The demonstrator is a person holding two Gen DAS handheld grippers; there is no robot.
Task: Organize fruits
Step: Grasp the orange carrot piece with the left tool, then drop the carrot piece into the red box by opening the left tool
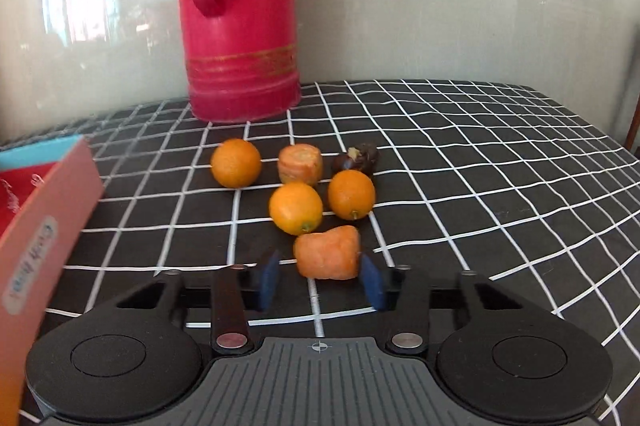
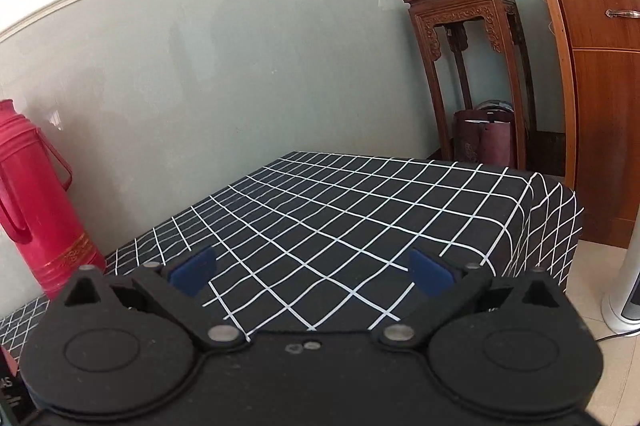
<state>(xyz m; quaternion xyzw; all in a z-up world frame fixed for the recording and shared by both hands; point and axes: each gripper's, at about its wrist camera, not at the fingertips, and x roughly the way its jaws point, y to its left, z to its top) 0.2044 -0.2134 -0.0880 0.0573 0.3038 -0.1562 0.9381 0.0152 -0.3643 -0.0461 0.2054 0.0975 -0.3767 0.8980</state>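
On the black checked tablecloth (image 1: 480, 185) lie three oranges (image 1: 236, 162) (image 1: 296, 207) (image 1: 352, 193), a carrot stub (image 1: 300, 163), a dark chestnut-like piece (image 1: 357, 157) and a carrot chunk (image 1: 328, 252). My left gripper (image 1: 320, 280) is open, its blue pads (image 1: 269, 276) either side of the near carrot chunk; the right pad is close to it, the left stands apart. My right gripper (image 2: 312, 272) is open and empty above bare tablecloth (image 2: 340, 218).
A tall red thermos (image 1: 240, 17) stands behind the fruit at the wall; it also shows at the left of the right wrist view (image 2: 36, 193). An orange-red box (image 1: 44, 234) stands at the left. A wooden stand (image 2: 472, 65) and cabinet (image 2: 600, 97) are beyond the table's right edge.
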